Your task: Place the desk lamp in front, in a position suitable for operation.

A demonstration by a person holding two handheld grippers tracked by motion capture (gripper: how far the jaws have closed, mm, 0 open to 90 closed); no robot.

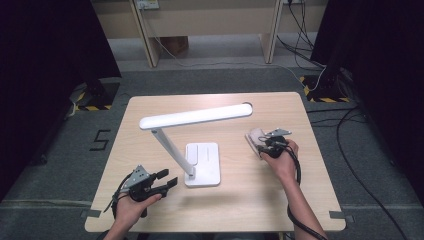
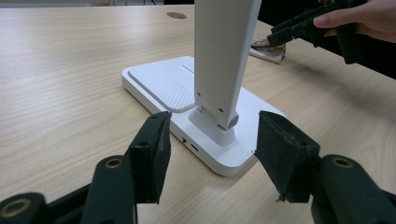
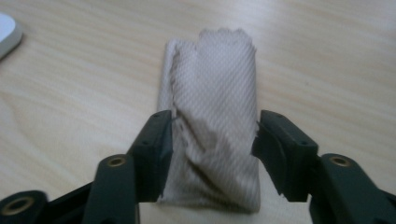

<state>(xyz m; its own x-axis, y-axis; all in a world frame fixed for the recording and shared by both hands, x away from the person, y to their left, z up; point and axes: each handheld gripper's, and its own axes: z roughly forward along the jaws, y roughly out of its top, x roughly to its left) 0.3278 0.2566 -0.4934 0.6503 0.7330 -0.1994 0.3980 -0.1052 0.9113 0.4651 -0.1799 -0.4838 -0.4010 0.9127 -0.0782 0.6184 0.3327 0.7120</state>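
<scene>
One white desk lamp (image 1: 200, 150) stands on the surface (image 1: 240, 200), and one folded beige cloth (image 1: 255, 139) lies there too. Two grippers (one per hand) are in play: the left gripper (image 1: 167, 180) and the right gripper (image 1: 267, 142).

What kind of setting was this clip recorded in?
Probably a lab or recording bay, not a home: a lone wooden table stands on grey carpet, black curtains hang on both sides, hazard-striped stand bases sit on the floor, and loose cables trail past the table.

High view looks down over the table (image 1: 250, 200); left gripper view sits low, close to the lamp (image 2: 219, 70) (shared overhead); right gripper view faces down, near the cloth (image 3: 215, 116).
</scene>
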